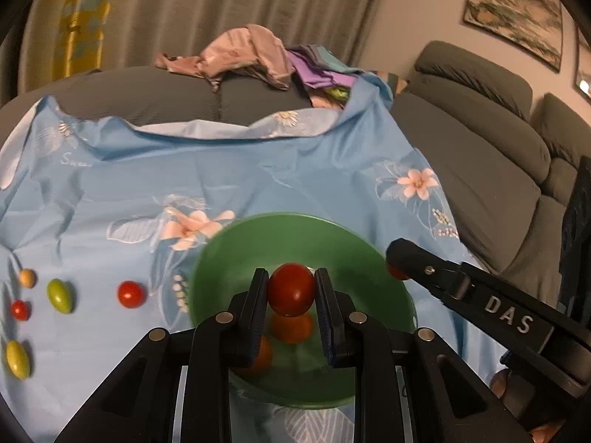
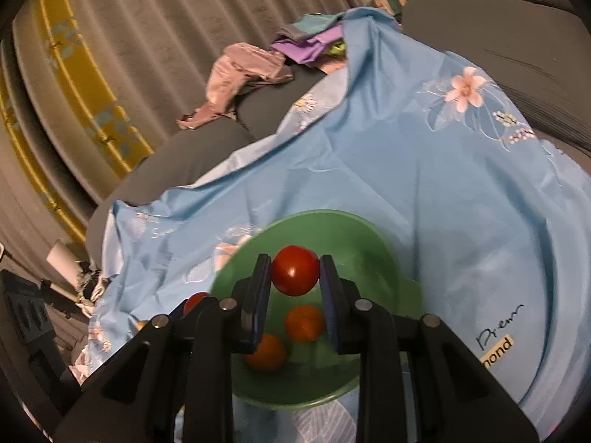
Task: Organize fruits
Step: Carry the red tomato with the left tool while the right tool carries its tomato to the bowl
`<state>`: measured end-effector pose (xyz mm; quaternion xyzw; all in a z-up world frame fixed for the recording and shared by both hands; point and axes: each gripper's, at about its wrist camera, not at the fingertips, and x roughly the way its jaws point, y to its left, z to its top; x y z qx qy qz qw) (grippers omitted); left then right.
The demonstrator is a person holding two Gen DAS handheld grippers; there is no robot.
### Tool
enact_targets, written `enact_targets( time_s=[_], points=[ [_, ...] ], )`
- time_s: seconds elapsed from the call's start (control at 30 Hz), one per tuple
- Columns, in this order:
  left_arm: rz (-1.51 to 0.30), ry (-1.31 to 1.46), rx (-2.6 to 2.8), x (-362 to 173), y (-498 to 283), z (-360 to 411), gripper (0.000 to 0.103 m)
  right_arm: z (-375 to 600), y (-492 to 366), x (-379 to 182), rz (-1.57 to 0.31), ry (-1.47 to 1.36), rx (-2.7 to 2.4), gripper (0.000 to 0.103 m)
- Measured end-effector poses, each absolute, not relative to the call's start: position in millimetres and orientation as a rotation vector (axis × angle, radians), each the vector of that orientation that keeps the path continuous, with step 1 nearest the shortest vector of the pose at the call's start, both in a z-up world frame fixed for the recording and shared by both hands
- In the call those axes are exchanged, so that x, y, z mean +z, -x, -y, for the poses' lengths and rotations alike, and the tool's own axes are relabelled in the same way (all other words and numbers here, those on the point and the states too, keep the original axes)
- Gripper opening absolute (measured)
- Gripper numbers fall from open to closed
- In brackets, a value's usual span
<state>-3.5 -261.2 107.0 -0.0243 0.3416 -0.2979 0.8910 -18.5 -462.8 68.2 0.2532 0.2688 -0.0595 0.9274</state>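
My left gripper [image 1: 291, 289] is shut on a red tomato [image 1: 291, 288] and holds it above a green bowl [image 1: 236, 254]. My right gripper [image 2: 295, 271] is shut on another red tomato [image 2: 295, 270] over the same bowl [image 2: 376, 251]. Two orange fruits [image 2: 304, 323] [image 2: 266, 351] lie inside the bowl. In the left wrist view the right gripper's arm [image 1: 480, 299] reaches in over the bowl's right rim. On the blue floral cloth [image 1: 258, 170] to the left lie a red tomato [image 1: 131, 294], a green fruit [image 1: 59, 295], a small orange fruit [image 1: 27, 277], a small red fruit [image 1: 19, 309] and a yellow-green fruit [image 1: 17, 359].
The cloth covers a dark grey surface. A pile of pink and purple clothes [image 1: 243, 55] lies at its far edge. A grey sofa [image 1: 491, 140] stands to the right, curtains [image 1: 221, 7] behind.
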Motion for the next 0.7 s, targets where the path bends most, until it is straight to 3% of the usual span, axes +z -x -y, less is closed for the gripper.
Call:
enact_targets(
  time_s=[0.7],
  points=[
    [-0.792,-0.028,-0.668,82.8,3.0,297.2,0.024,481.3,12.9,54.4,-0.604,-0.566,-0.188,0.029]
  ],
)
